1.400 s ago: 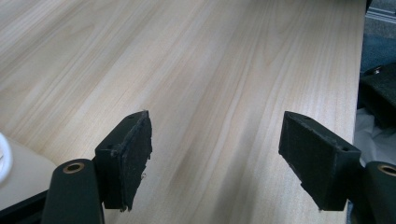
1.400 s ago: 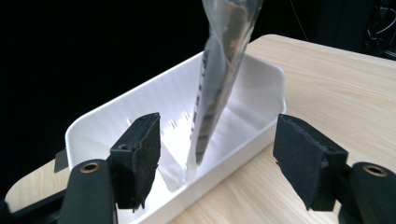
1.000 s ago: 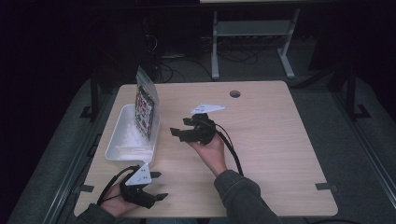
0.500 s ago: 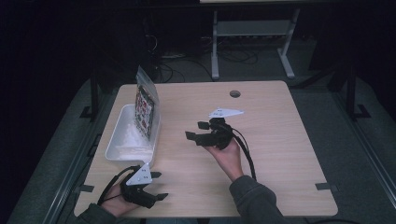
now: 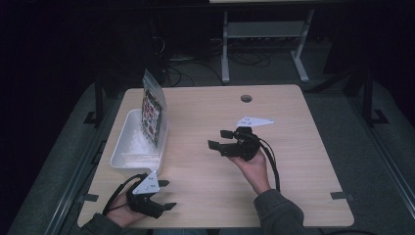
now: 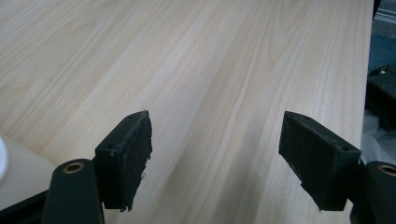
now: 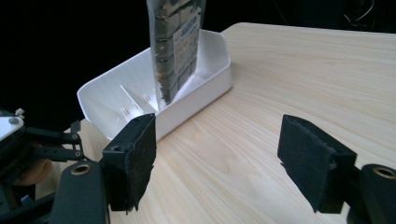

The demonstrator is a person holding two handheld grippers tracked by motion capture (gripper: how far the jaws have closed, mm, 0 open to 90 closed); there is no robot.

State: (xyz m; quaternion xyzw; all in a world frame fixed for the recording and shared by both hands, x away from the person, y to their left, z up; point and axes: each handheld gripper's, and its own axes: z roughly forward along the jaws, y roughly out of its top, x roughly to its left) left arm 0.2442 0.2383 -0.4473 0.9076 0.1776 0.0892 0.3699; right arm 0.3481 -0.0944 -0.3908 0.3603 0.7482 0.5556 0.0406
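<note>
Bag [image 5: 152, 112] of small printed things is standing up tall in the white tray [image 5: 128, 155], leaning against the tray's right wall near its far end. From the right gripper view the bag [image 7: 176, 44] is see-through at the edges, and its bottom is sitting down inside the tray [image 7: 100, 100]. The tray is lying on the left side of the wooden table [image 5: 293, 196], close to the table's left edge.

The right gripper [image 5: 219, 140] is hanging over the middle of the table, held in a hand [image 5: 254, 169] that is coming up from the bottom. It is pointing left, toward the tray and the bag, but it is well apart from them. Its two black jaws are standing wide apart and nothing is sitting between them, just bare wood below.

The left gripper [image 5: 166, 195] is resting low near the front left corner of the table, just in front of the tray. It is pointing to the right, across the table. Its jaws are wide apart too, with nothing between them. In the left gripper view they are looking out over plain wood, and a bit of the tray's white rim [image 6: 2, 161] is peeking in at the left edge
</note>
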